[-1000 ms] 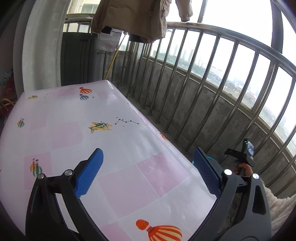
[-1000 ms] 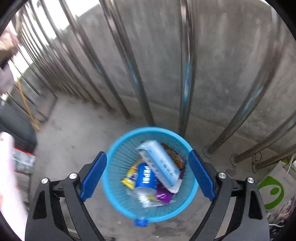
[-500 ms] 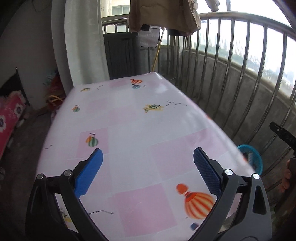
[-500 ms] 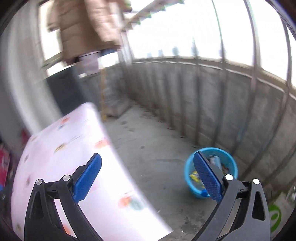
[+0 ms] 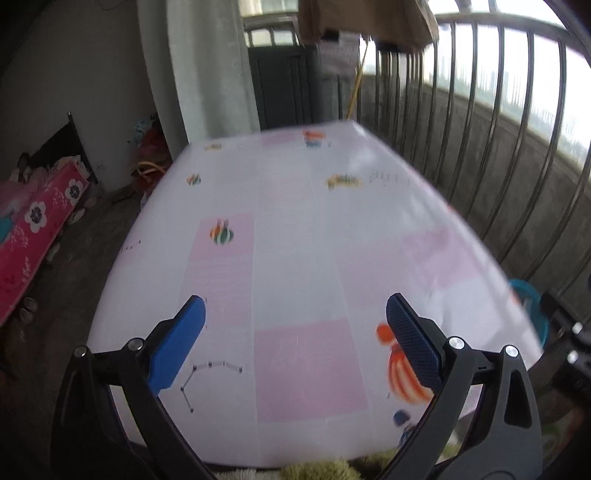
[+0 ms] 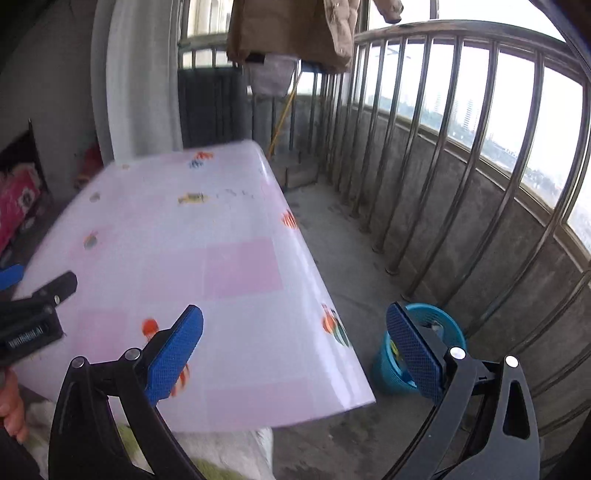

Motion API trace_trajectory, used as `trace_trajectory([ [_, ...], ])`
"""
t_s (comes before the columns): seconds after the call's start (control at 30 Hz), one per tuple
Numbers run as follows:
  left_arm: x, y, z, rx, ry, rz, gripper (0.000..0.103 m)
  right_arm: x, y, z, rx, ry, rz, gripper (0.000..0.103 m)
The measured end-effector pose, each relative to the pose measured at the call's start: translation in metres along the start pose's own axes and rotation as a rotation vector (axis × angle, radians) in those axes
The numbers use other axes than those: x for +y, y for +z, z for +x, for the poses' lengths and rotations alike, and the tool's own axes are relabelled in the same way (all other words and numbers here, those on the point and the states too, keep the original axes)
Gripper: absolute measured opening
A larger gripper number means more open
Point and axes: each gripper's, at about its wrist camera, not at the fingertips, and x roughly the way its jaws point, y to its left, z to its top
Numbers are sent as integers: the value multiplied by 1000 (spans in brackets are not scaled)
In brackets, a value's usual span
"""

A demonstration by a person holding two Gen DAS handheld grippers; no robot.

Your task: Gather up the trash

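— Along the left edge of the left wrist view, what is seen?

— A pink flowered bedding is seen at the far left, on the floor side of the surface. A white curtain is hung at upper centre, and a dark cabinet is placed just right of it.

— And the surface itself?

— It is covered by a white and pink checked cloth printed with hot-air balloons, and most of the frame is filled by it. No loose item is made out on it, though the picture is blurred.

— How are the jaws of the left gripper set?

— They are spread wide, with nothing held between them; only the cloth is seen in the gap.

— What is found toward the right?

— A metal railing is run along the right side, and a blue trash basket is partly seen at the right edge, beyond the surface's corner, on the floor.

— In the right wrist view, what is shown from left to right?

— The left gripper's black body is seen at the left edge over the surface. The right gripper is held at lower centre, its jaws wide apart and empty. The blue trash basket is stood on the concrete floor at lower right, just beside the railing, partly hidden by the right jaw. Wrappers are glimpsed inside it. A brown jacket is hung at upper centre.
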Motion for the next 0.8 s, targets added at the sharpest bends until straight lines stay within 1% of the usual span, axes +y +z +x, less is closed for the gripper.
trace_trajectory([
  [0.1,-8,-10,15,82,33,59,94,1,-9,8,64,-12,-19,97],
  [0.17,-7,-12,18,99,32,53,94,2,-14,13,106,-17,-26,97],
  [0.3,-4,-5,16,74,6,28,94,-3,-17,18,147,-50,-21,97],
  [0.4,-11,-4,14,70,-28,42,94,-10,-13,17,139,-80,-20,97],
  [0.63,-19,0,7,46,-30,45,94,-26,-15,18,150,-124,2,97],
  [0.8,-24,8,4,32,-47,44,94,-38,-15,15,154,-150,43,97],
])
